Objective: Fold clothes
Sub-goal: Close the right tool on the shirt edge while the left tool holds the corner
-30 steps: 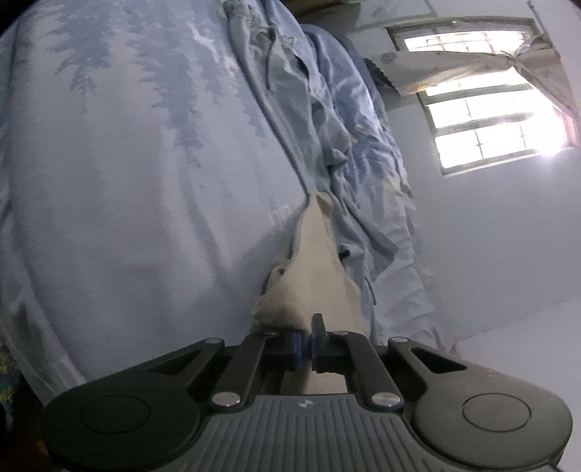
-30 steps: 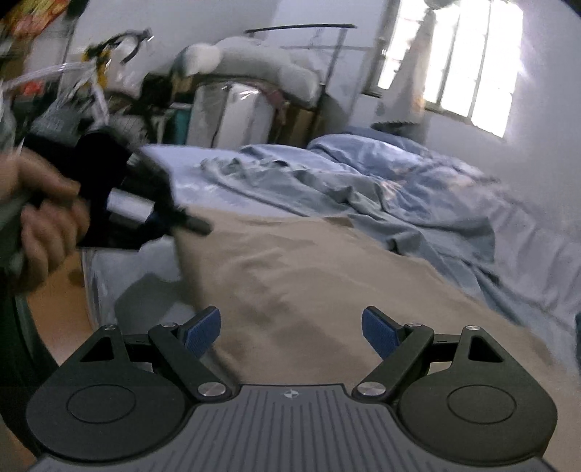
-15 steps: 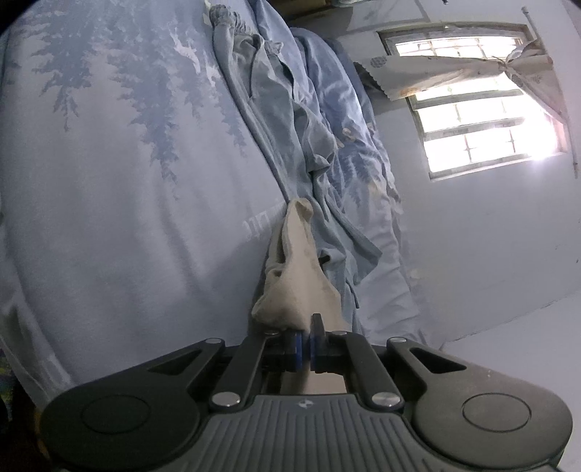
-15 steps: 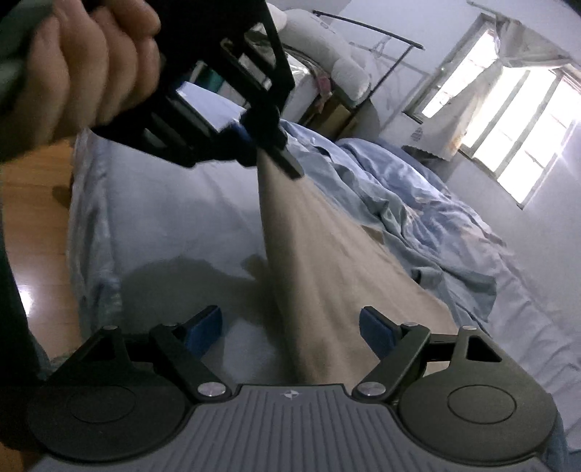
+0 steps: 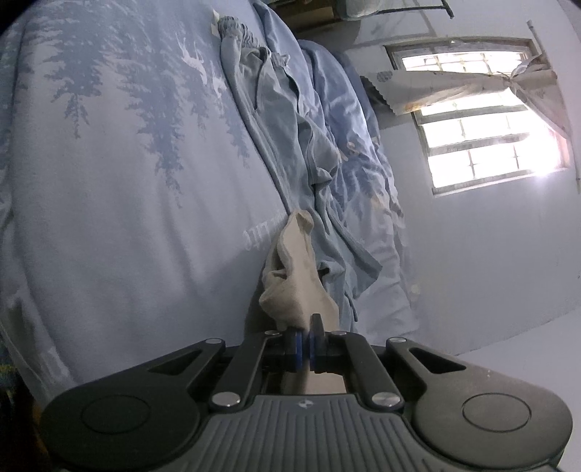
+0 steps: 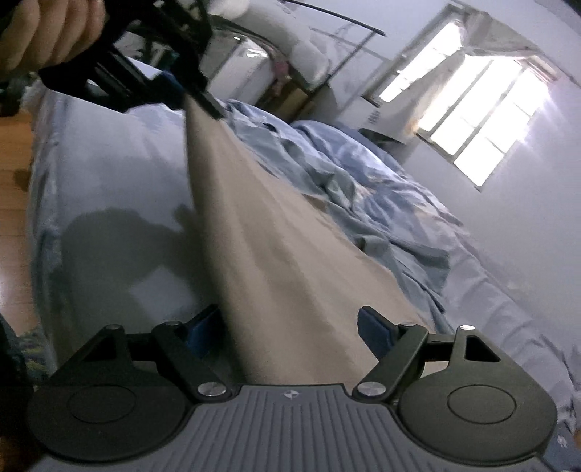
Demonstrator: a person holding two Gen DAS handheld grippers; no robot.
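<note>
Beige garment (image 6: pixel 276 254) pinched in the left hand-held gripper (image 5: pixel 304 343); the right hand-held gripper's (image 6: pixel 287 330) jaws are closing around it.

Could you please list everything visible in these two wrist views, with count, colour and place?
beige garment: one, beige, stretched over the bed from the left tool toward the right tool.
bed sheet: one, pale blue with tree print, covering the bed.
rumpled clothes: a pile, grey-blue, along the bed's far side.
duvet: one, blue, bunched near the wall.
window: one, bright, barred, in the wall.
curtain: one, whitish, tied across the window top.
floor: wooden, beside the bed.
left tool: black, blue pads, shut on the beige garment.
right tool: black, closing, the garment between unpressed pads.
hand: one, gripping the left tool.
</note>
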